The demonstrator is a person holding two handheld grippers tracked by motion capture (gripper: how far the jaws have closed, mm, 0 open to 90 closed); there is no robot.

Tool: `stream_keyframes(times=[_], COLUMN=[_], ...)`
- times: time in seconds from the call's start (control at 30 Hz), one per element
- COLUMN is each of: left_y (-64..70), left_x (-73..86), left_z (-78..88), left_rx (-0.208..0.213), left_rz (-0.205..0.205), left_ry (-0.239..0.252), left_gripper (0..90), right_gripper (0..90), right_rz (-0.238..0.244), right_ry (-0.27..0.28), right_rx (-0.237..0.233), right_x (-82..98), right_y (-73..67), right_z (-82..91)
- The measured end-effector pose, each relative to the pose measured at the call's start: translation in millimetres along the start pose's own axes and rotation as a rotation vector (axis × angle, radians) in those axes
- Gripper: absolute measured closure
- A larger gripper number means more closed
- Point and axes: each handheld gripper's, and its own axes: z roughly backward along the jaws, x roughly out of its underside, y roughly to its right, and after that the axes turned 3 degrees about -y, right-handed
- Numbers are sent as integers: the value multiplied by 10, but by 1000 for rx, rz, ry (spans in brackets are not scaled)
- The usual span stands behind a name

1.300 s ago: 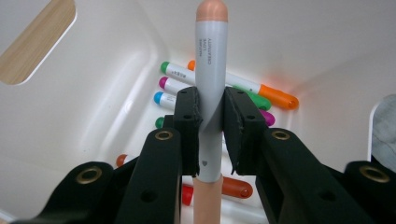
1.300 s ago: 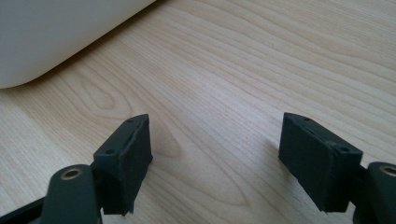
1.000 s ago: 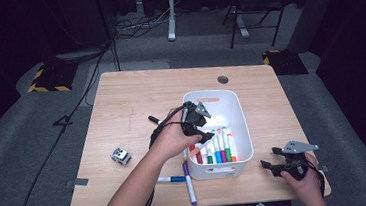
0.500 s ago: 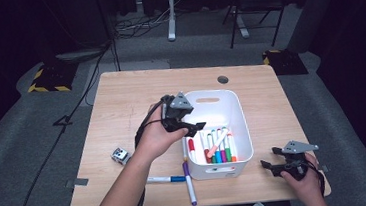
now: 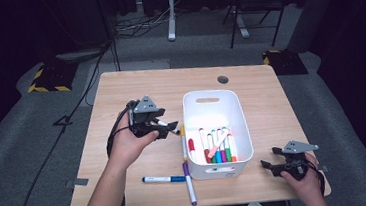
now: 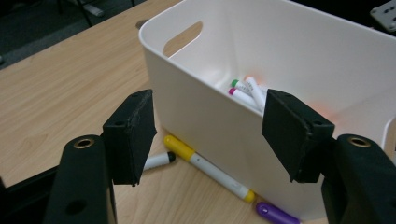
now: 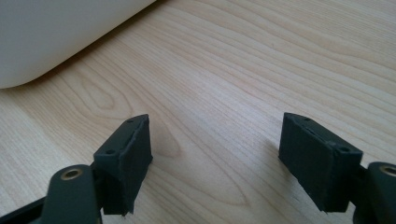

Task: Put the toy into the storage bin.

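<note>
Left tongs [image 5: 166, 129] withdrew from bin [image 5: 191, 105], jaws opened empty.

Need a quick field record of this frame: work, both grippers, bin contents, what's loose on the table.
work: markers going into the white bin
left gripper: beside the bin's left wall, jaws open, nothing between them; they have just been opening
right gripper: low at the table's right front corner, jaws open, empty
in bin: a pile of markers at the near end
loose: yellow-capped marker along the bin's left wall; purple marker and blue-capped marker in front
</note>
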Motion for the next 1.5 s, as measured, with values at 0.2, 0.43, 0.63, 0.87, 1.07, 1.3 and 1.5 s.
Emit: stream_keyframes(times=[0.2, 0.43, 0.63, 0.87, 1.07, 1.3, 1.5], left_y=[-110, -106, -51, 2, 102, 248, 361], left_x=[171, 385, 570, 744, 861, 1017, 1168], left_z=[-166, -524, -685, -736, -569, -372, -292], left_rx=[-36, -24, 12, 23, 40, 61, 82], left_rz=[44, 52, 55, 20, 16, 7, -14], left_ry=[-39, -106, -158, -194, -193, -172, -194], left_gripper=[325, 308, 300, 297, 294, 295, 308], right_gripper=[256, 256, 256, 256, 256, 256, 256], right_rz=[0, 0, 0, 0, 0, 1, 0], right_ry=[0, 0, 0, 0, 0, 0, 0], right_rx=[0, 0, 0, 0, 0, 1, 1], right_x=[0, 0, 0, 0, 0, 1, 1], right_y=[0, 0, 0, 0, 0, -4, -3], right_z=[0, 0, 0, 0, 0, 1, 1])
